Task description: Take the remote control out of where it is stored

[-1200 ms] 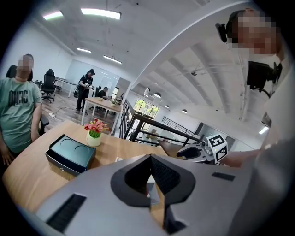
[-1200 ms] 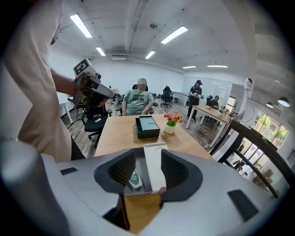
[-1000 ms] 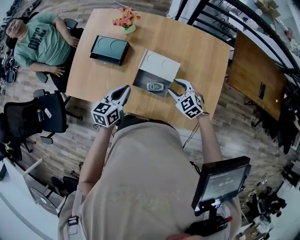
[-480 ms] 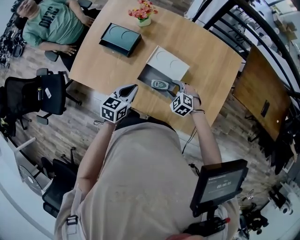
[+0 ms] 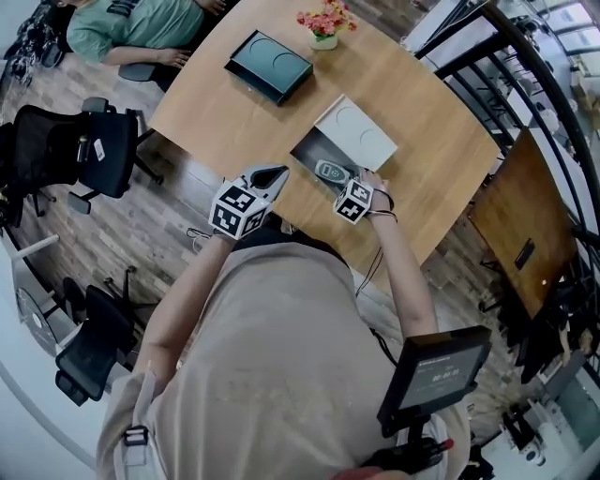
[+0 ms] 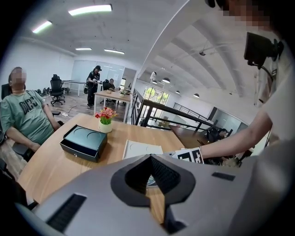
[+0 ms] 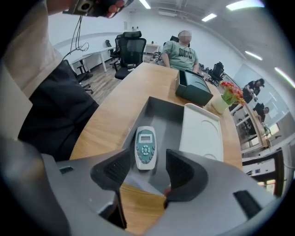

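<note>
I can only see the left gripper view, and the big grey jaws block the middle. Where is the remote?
Observer: The right gripper view shows the remote lying face up in the open grey drawer.
Operator: Has the other gripper grabbed it?
Observer: No. The right gripper has just been opening its jaws. The remote shows between them, but the pads are not pressing on it.

The remote (image 5: 331,172) lies in an open drawer (image 5: 308,151) at the near edge of the surface (image 5: 427,178), with the drawer's box (image 5: 356,133) just behind it. A second box (image 5: 269,66) sits farther back on the left. A flowerpot (image 5: 324,28) stands to its right at the far edge.
</note>
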